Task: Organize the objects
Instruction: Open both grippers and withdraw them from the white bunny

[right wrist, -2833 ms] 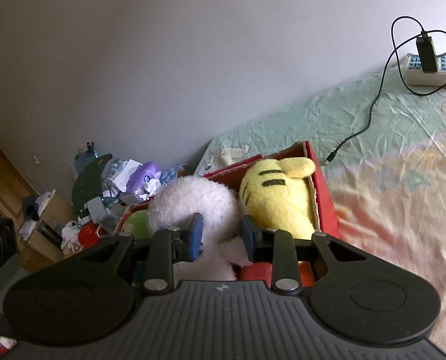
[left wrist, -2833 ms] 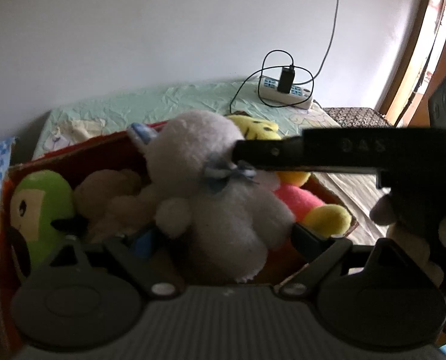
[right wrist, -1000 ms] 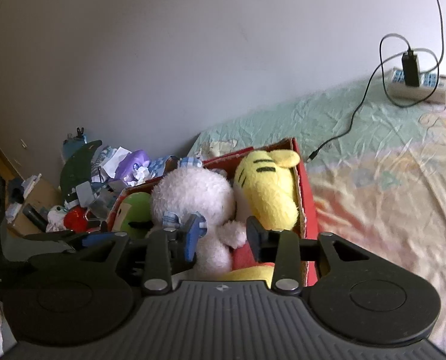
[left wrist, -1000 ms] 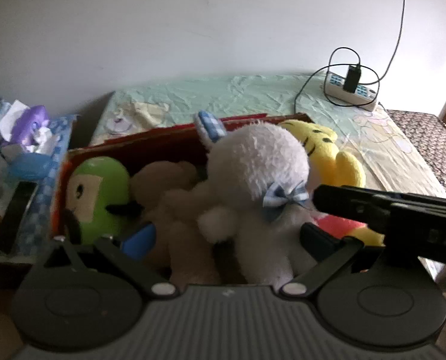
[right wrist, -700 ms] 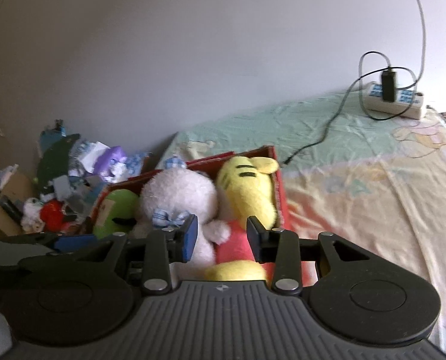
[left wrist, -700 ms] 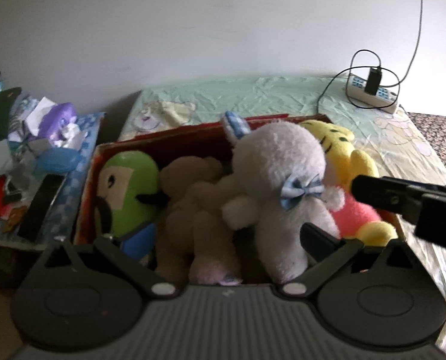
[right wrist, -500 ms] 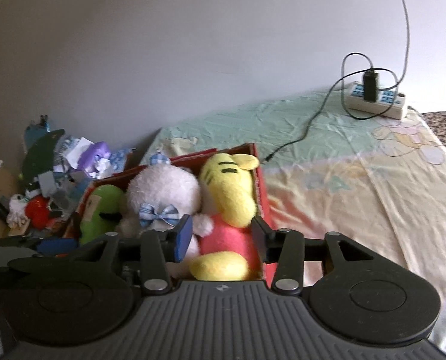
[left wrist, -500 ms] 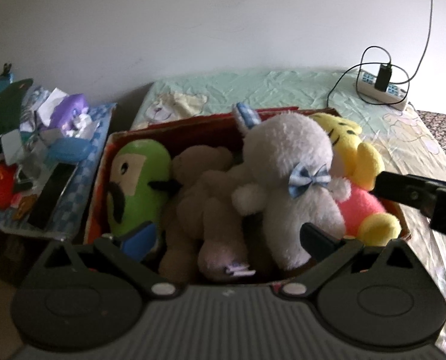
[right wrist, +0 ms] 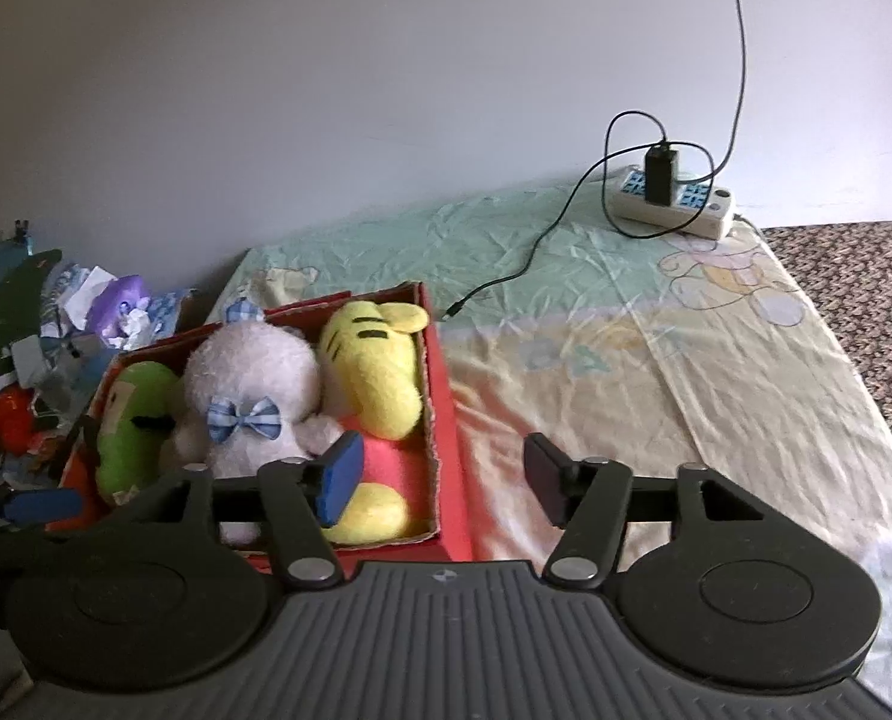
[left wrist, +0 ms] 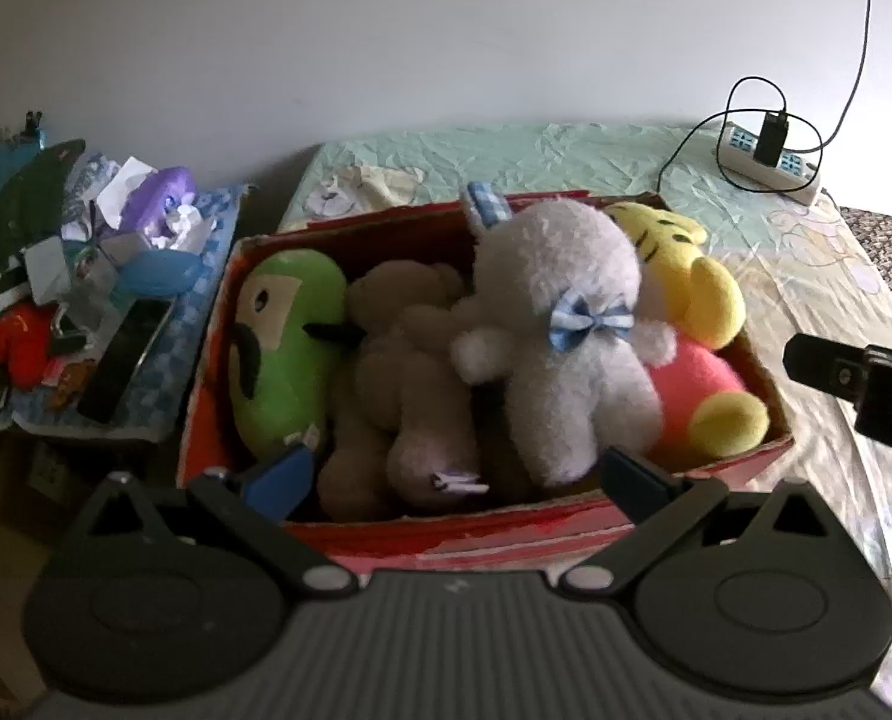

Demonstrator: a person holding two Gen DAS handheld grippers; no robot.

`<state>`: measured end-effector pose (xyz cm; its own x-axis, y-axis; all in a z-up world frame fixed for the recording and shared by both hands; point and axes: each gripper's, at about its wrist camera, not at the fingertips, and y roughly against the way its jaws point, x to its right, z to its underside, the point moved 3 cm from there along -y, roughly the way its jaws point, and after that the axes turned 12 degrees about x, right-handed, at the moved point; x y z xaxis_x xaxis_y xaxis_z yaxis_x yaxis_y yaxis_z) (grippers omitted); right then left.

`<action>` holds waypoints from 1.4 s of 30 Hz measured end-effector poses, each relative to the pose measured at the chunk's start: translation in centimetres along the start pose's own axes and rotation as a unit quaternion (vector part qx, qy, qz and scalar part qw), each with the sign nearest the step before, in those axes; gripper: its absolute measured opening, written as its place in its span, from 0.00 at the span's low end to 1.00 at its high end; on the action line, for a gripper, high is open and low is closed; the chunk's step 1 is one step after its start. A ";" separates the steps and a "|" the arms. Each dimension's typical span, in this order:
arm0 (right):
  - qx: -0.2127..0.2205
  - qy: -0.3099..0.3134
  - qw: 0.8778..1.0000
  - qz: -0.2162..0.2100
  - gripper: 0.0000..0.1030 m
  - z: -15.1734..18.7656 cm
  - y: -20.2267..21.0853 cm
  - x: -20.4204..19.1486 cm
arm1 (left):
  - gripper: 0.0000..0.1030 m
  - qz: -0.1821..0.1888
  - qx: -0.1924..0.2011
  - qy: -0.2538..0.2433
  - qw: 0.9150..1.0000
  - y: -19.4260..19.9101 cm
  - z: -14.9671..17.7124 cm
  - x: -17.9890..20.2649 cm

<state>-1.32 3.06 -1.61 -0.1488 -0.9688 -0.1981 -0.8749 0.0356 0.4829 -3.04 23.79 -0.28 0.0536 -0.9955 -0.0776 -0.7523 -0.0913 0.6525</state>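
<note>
Red cardboard box (left wrist: 506,531) sits on the bed (right wrist: 656,372), at its left edge, packed w/ plush toys. L to R in the left wrist view: green plush w/ moustache (left wrist: 278,348), tan teddy (left wrist: 398,360), white plush w/ blue checked bow (left wrist: 566,330), yellow tiger-striped plush w/ pink body (left wrist: 692,300). White plush leans over the tan teddy, touching it; yellow one is pressed against the box's right wall.

Left hand-held gripper (left wrist: 455,474) is open wide, holding nothing, fingers over the box's near rim, blue pad just beside the green plush. Right hand-held gripper (right wrist: 443,483) also open, empty; its blue-padded finger (right wrist: 341,477) is in front of the pink/yellow plush (right wrist: 380,414), other finger over bare sheet right of the box (right wrist: 443,420). In the left wrist view a dark part of the right unit (left wrist: 848,378) shows at the right edge, near the box corner.

Power strip (right wrist: 674,204) w/ black charger plugged in lies at the far end of the bed by the wall, cable trailing toward the box. Left of the bed: a cluttered pile (left wrist: 86,276) w/ a purple toy, papers, a red item, a dark phone-like slab.
</note>
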 end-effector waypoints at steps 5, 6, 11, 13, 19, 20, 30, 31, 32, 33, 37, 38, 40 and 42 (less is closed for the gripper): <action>0.004 -0.010 1.000 0.011 0.68 -0.5 0.1 0.2 | 0.99 0.005 0.010 -0.004 1.000 0.4 -0.3 0.4; 0.004 -0.009 1.000 0.014 0.69 -0.6 0.1 0.2 | 0.99 0.008 0.012 -0.003 1.000 0.6 -0.3 0.5; -0.002 0.017 1.000 0.019 0.74 -0.8 -0.2 -0.7 | 0.99 0.015 0.021 -0.008 1.000 0.8 -0.6 0.7; -0.002 0.022 1.000 0.018 0.75 -0.9 -0.3 -1.1 | 0.99 0.023 0.022 -0.005 0.999 0.8 -0.7 0.6; 0.000 0.034 0.999 0.021 0.80 -1.4 -0.6 -2.1 | 0.99 0.021 0.021 -0.003 1.000 0.7 -1.0 0.0; 0.000 0.034 0.999 0.022 0.80 -1.5 -0.7 -2.3 | 0.99 0.019 0.021 -0.003 1.000 0.6 -1.0 -0.2; -0.014 0.054 0.998 0.031 0.85 -1.6 -1.4 -5.0 | 0.99 0.013 0.010 0.010 1.000 0.4 -1.4 -3.0; -0.015 0.057 0.998 0.034 0.86 -1.5 -1.5 -5.2 | 0.99 0.011 0.008 0.011 1.000 0.4 -1.4 -3.3; -0.017 0.060 0.997 0.037 0.87 -1.4 -1.6 -5.4 | 0.99 0.010 0.007 0.011 1.000 0.3 -1.4 -3.6; -0.020 0.062 0.997 0.040 0.87 -1.2 -1.6 -5.5 | 0.99 0.009 0.005 0.012 1.000 0.2 -1.4 -3.8; -0.035 0.065 0.996 0.044 0.87 -0.9 -2.1 -6.0 | 0.99 0.010 -0.008 0.007 1.000 -0.2 -0.9 -4.2; -0.036 0.065 0.996 0.046 0.87 -0.9 -2.2 -6.1 | 0.99 0.011 -0.013 0.005 1.000 -0.3 -0.7 -4.2; -0.041 0.066 0.996 0.048 0.87 -0.9 -2.5 -6.4 | 0.99 0.010 -0.016 0.003 1.000 -0.4 -0.5 -4.3; -0.046 0.069 0.995 0.049 0.87 -0.8 -2.7 -6.7 | 0.99 0.006 -0.018 0.003 1.000 -0.4 -0.4 -4.5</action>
<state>2.39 9.25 -0.90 -0.1611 -0.9864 -0.0310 -0.8124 0.1148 0.5717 -2.69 28.31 0.09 0.0487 -0.9967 -0.0644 -0.7295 -0.0795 0.6794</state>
